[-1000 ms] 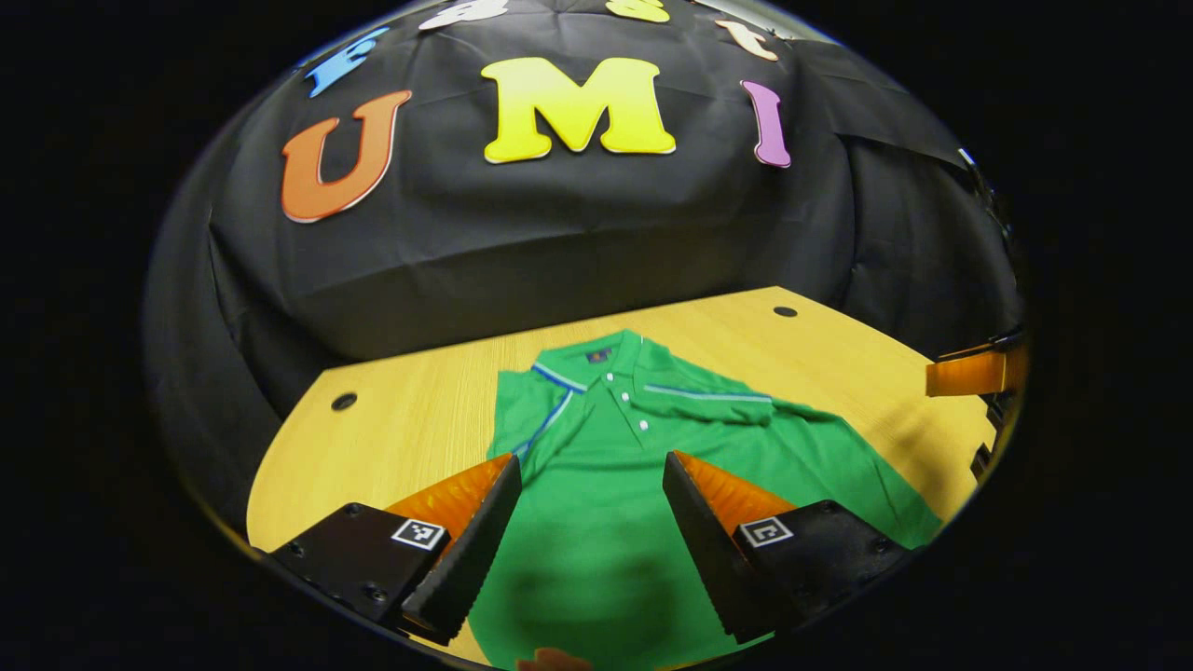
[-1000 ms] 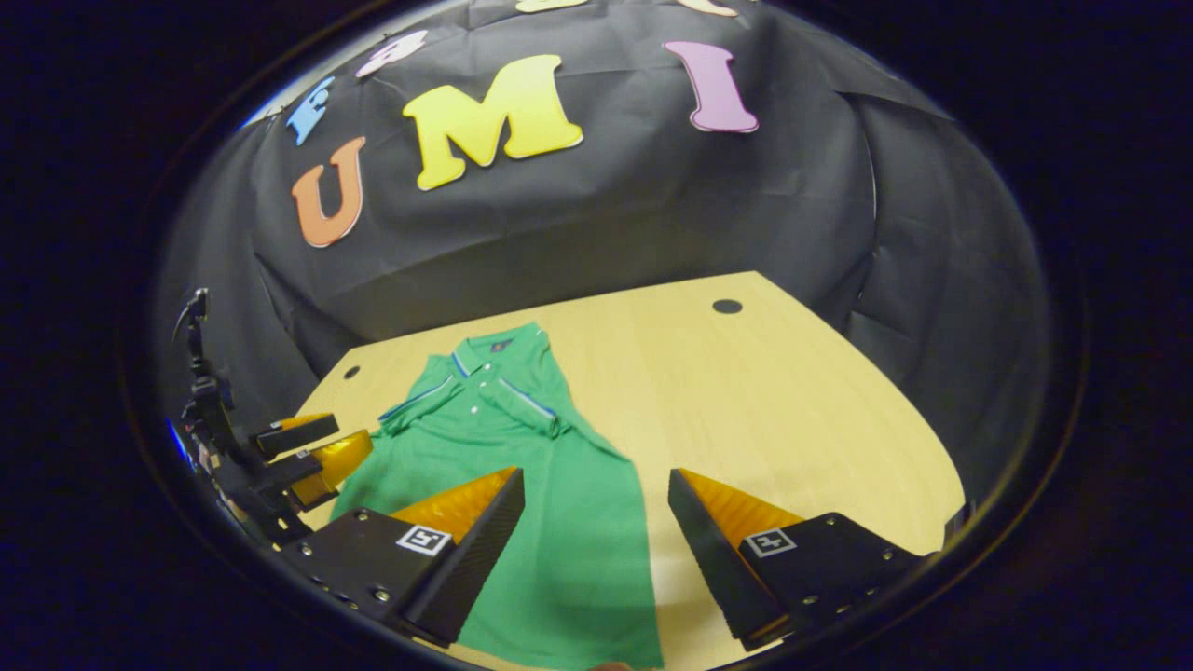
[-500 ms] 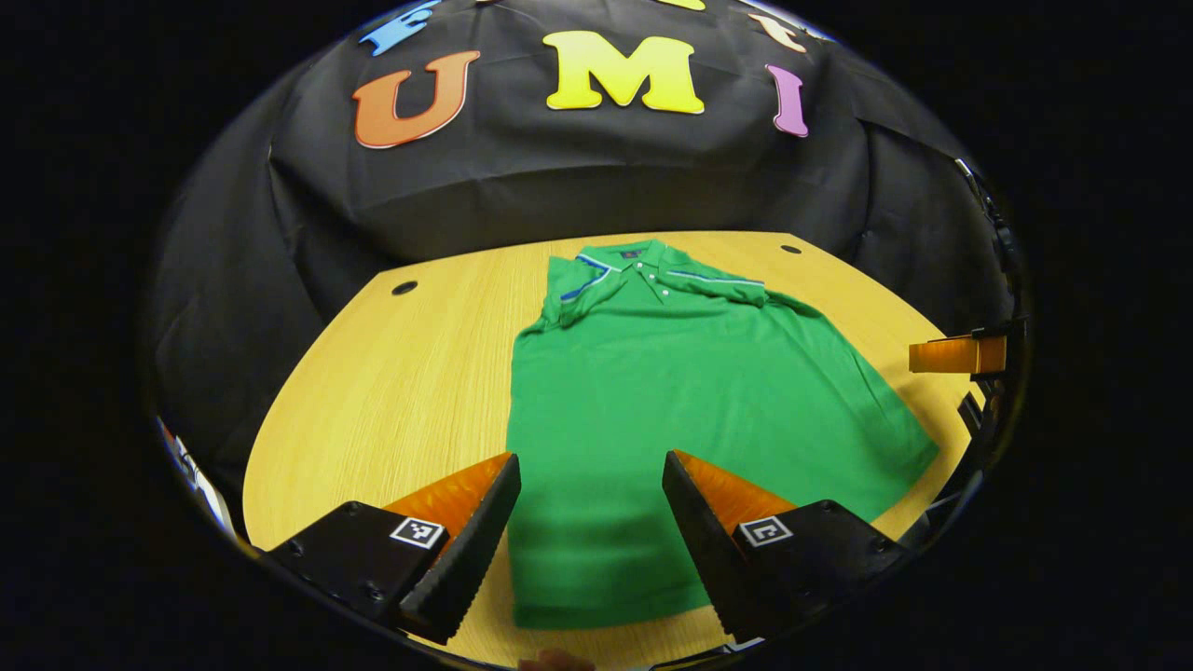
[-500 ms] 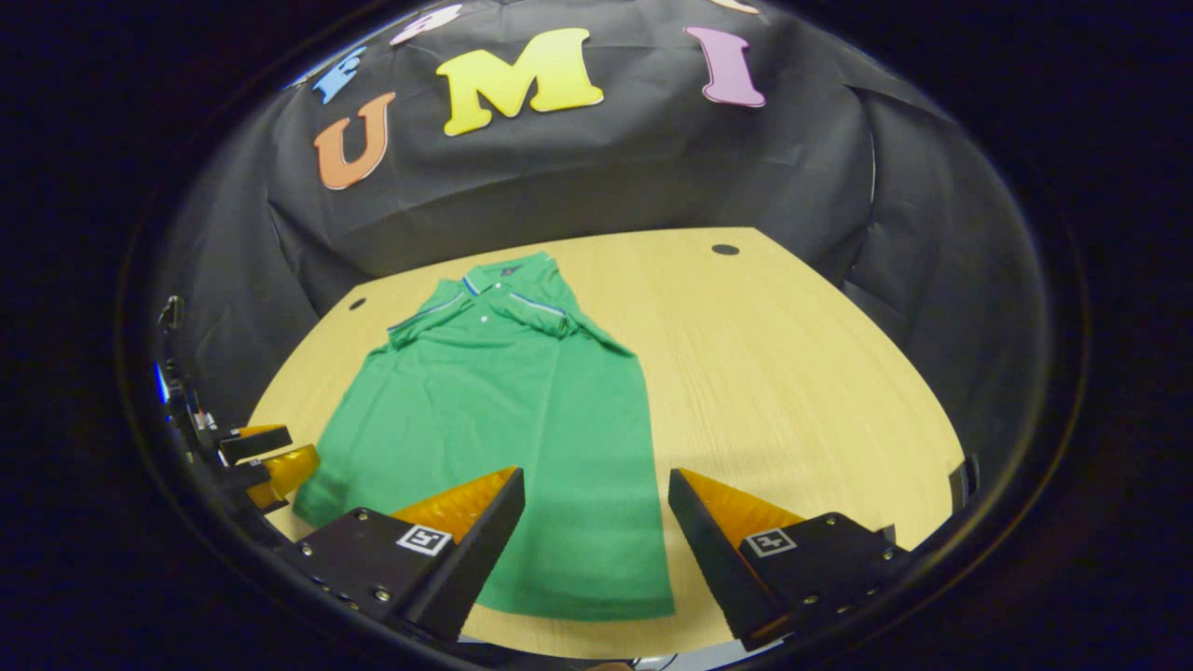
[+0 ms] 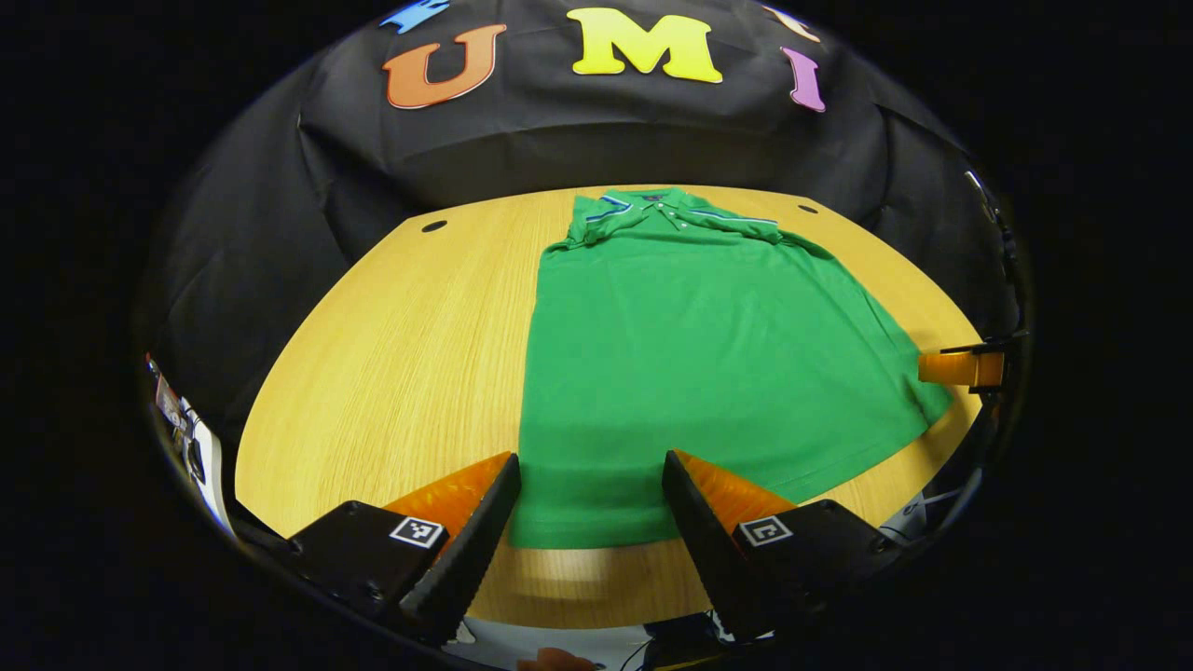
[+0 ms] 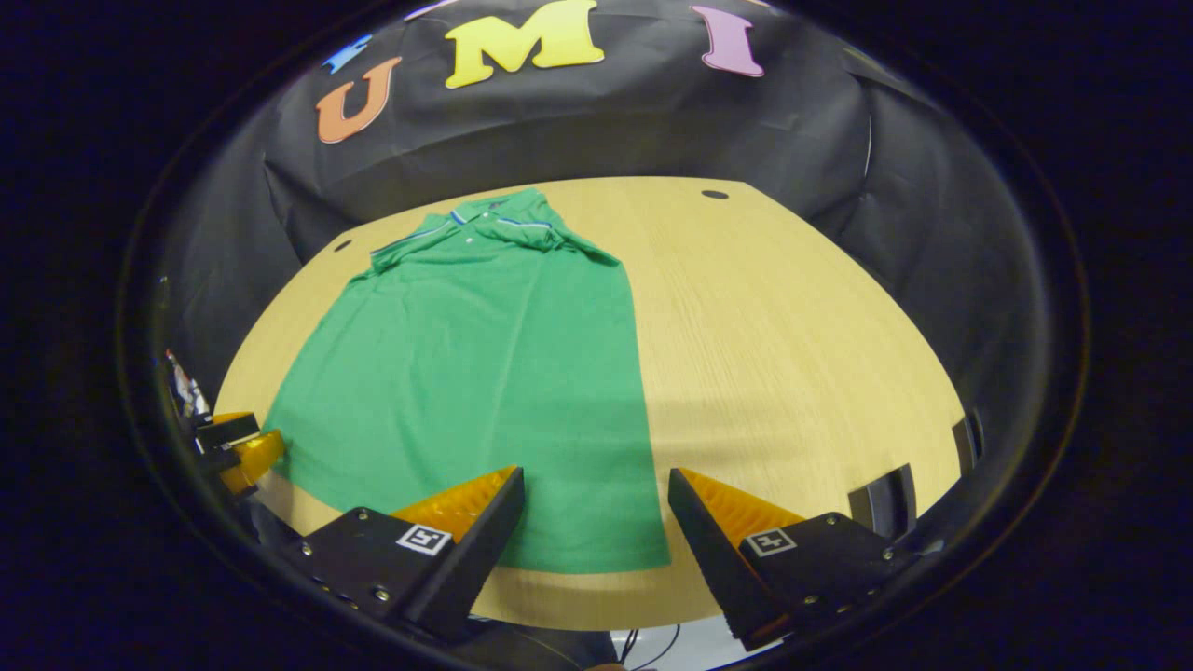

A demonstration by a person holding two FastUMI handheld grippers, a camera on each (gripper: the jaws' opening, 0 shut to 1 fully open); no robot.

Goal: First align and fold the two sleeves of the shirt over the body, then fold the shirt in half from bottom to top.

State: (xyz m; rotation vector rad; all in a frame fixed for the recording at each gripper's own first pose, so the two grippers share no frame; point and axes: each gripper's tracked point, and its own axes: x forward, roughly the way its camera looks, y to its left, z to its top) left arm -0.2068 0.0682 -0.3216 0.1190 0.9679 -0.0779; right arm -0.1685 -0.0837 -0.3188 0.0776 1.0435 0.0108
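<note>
Wooden table point(image 5: 391, 354), green shirt point(image 5: 690, 345) flat, tongs point(image 5: 589, 508) spread above hem

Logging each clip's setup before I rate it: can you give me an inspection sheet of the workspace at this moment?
Surface: light wooden table with small dark round holes near its far corners.
Job's things: green shirt lies flat, collar at the far end, both sleeves folded in over the body, bottom hem at the near edge, not yet folded up.
Clutter: nothing seen on the table.
Grippers: left gripper open, hanging near the hem, holding nothing; right gripper open, near the hem's other corner, holding nothing.
Cables: dark cables below the table's near edge.
Surroundings: black cloth wall behind and beside the table.
</note>
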